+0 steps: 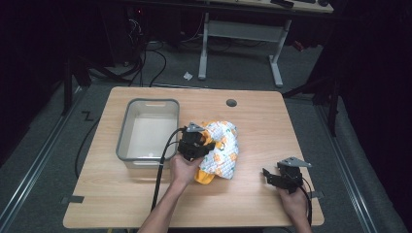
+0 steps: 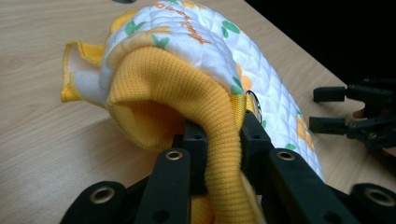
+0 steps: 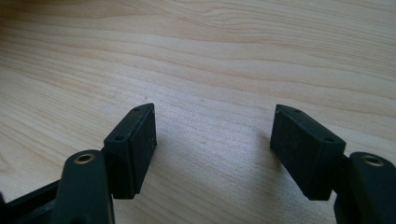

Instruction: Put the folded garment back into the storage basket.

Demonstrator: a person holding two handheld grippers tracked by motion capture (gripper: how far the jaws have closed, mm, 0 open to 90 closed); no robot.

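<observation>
Left gripper (image 2: pixel 219 140) clamps the yellow ribbed cuff (image 2: pixel 187 88) of the quilted garment (image 1: pixel 221 148) at table centre, right of the grey bin (image 1: pixel 125 130).
Your right gripper (image 3: pixel 212 147) idles open; lift quickly and that thin cuff may slip out.

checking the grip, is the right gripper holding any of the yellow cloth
No, the right gripper stands open over bare table.

Grey bin (image 1: pixel 147 131); wooden table (image 1: pixel 252 121)
</observation>
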